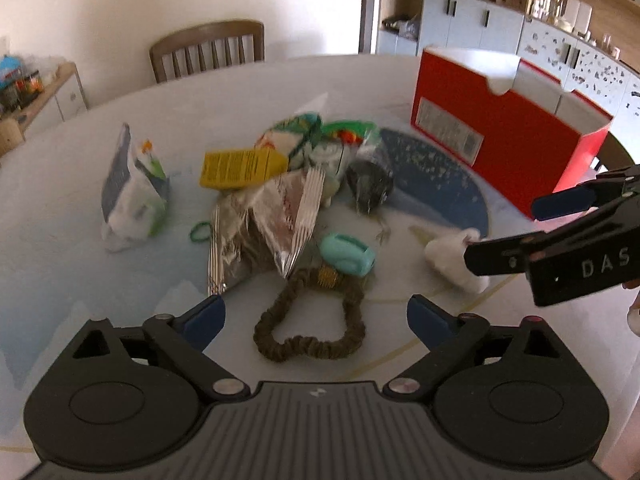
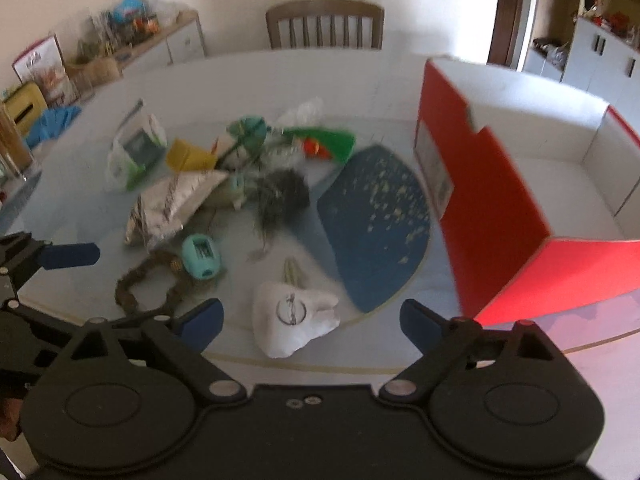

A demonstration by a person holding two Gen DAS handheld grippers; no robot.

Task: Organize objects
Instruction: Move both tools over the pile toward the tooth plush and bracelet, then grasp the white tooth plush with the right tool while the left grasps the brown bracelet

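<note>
Your left gripper [image 1: 316, 320] hangs over the near edge of the round pale counter [image 1: 80, 200], its jaws released and spread wide with nothing between them; directly ahead of it lies the olive-brown gathered fabric loop [image 1: 310, 320], flat on the counter and framed by the two blue fingertips [image 1: 208, 318]; the small teal plastic case [image 1: 347, 254] rests at the loop's far end, touching it. Behind these sits the loose heap: a crinkled silver foil pouch [image 1: 276, 220], a yellow printed carton [image 1: 240, 168], green-and-white packets [image 1: 296, 136] and a dark fuzzy bundle [image 1: 370, 180]; a white-and-green plastic bag [image 1: 132, 196] lies apart to the left of the heap.

Your right gripper [image 2: 312, 320] is likewise released, jaws wide apart and holding nothing; the white crumpled pouch with a dark ring mark [image 2: 294, 320] lies on the counter just ahead, between its fingertips but untouched as far as the right wrist view shows; in the left wrist view the right gripper [image 1: 520, 228] enters from the right with its lower finger overlapping that pouch [image 1: 448, 258], and whether they touch cannot be told. The red open-topped cardboard box with white interior [image 2: 492, 208] stands on the right of the counter, beside the dark blue speckled mat [image 2: 376, 220]; the visible part of its interior shows only bare white walls and floor. A wooden slatted chair [image 2: 324, 24] stands at the far side.
</note>
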